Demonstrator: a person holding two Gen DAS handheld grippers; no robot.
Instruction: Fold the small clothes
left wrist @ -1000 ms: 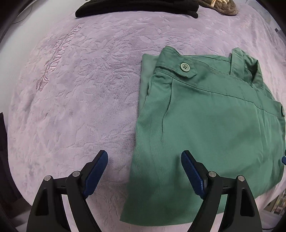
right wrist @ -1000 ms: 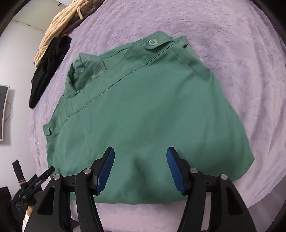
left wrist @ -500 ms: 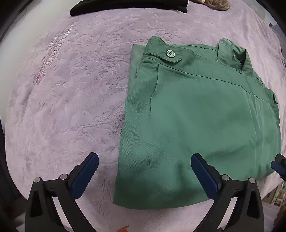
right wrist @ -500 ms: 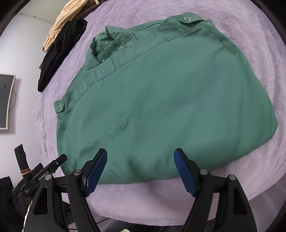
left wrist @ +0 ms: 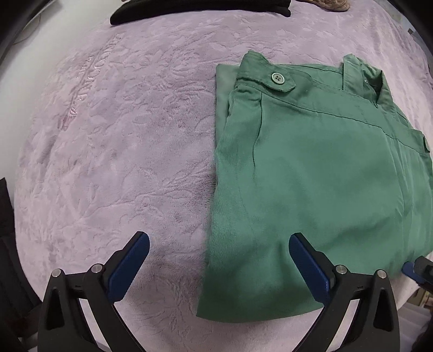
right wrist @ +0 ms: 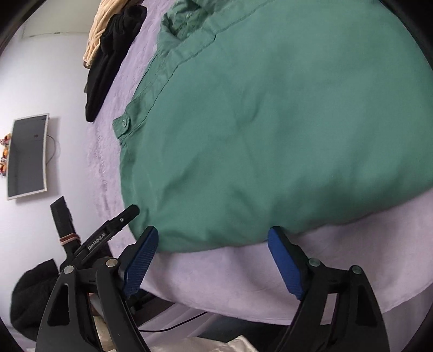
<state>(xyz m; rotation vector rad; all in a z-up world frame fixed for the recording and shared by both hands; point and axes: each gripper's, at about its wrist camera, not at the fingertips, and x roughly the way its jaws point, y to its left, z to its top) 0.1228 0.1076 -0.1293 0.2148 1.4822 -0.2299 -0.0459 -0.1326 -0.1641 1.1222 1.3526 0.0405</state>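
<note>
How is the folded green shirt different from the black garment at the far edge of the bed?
The folded green button-tab shirt lies near the cameras, spread broad and flat; the black garment is a narrow strip at the far edge. The green one shows buttons; the black shows none. Both rest on the lilac blanket.

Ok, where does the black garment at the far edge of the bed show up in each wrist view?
Left wrist: black garment along the top edge, centre.
Right wrist: black garment at upper left, beside a beige cloth.
Shared landmark: the green shirt.
</note>
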